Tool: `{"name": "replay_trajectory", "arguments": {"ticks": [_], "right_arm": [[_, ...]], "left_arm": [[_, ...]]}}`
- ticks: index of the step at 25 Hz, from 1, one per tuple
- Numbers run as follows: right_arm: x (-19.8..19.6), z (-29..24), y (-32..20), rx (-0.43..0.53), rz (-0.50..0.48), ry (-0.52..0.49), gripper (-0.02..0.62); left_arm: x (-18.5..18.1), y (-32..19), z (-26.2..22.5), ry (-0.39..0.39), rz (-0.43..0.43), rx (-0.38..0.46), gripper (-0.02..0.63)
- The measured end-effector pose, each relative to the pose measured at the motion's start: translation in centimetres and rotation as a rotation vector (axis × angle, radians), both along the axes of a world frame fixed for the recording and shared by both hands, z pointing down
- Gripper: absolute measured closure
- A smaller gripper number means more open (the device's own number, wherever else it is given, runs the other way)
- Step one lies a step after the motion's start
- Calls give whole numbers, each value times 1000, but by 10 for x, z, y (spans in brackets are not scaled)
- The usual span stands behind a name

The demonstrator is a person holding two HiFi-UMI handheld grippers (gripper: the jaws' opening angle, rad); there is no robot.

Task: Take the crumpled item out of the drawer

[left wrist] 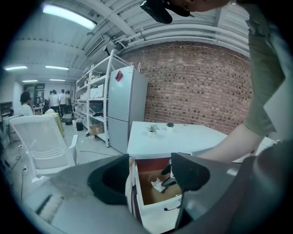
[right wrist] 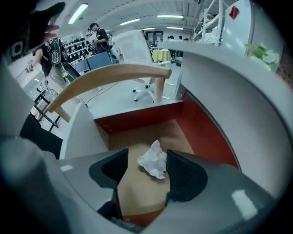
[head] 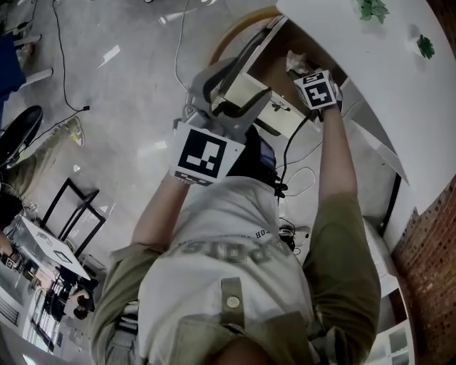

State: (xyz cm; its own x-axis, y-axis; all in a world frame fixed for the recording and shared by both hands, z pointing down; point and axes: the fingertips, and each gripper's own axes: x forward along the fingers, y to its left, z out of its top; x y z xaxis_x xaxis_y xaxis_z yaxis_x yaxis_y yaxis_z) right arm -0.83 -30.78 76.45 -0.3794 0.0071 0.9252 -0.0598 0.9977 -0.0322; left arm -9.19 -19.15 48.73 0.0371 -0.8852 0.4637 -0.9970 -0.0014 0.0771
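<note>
**Paper ball sits in the open drawer, between the right gripper's jaws**

The white table (head: 388, 82) covers the far side of the drawer (head: 244, 90), which stands pulled out from under the tabletop with its brown floor showing. White walls close the drawer at the front and one side, and red panels line the back and the side under the table. A curved wooden chair back (right wrist: 110, 75) arches just beyond the drawer's back panel.

The left gripper (left wrist: 151, 180) is at the drawer's front. Its jaws are spread wide, and the thin white front wall stands upright between them, close to one jaw and clear of the other. From the head view its grey body lies over that front edge.

The right gripper (right wrist: 146, 171) reaches down into the drawer from above. Its two dark jaws are spread apart, not closed on anything, and hang low over the drawer's floor.

The crumpled paper (right wrist: 153, 161), a small white wad, lies on the drawer's floor near the middle. It sits in the gap between the right gripper's jaws, pressed close against one pad and well clear of the other.

Two small potted plants (head: 372, 8) stand on the tabletop, well away from the drawer.
</note>
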Motion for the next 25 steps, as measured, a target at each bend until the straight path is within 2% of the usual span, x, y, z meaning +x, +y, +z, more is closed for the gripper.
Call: {"name": "replay_trajectory", "arguments": {"ticks": [6, 10, 14, 18, 22, 25], "right_arm": [[1, 42, 3, -42, -37, 104, 327], [1, 68, 1, -54, -73, 161, 328], [-8, 83, -2, -43, -65, 167, 330], [-6, 95, -1, -40, -76, 196, 367], [-5, 97, -3, -29, -80, 236, 472], [-6, 96, 0, -40, -71, 246, 511]], "left_arm": [[-11, -1, 14, 47, -67, -7, 304], [-13, -6, 23, 49, -69, -10, 304], [-9, -8, 31, 55, -56, -19, 304], [-4, -8, 35, 63, -49, -25, 304], [-6, -7, 38, 61, -50, -30, 304], [-8, -4, 39, 57, -57, -34, 304]]}}
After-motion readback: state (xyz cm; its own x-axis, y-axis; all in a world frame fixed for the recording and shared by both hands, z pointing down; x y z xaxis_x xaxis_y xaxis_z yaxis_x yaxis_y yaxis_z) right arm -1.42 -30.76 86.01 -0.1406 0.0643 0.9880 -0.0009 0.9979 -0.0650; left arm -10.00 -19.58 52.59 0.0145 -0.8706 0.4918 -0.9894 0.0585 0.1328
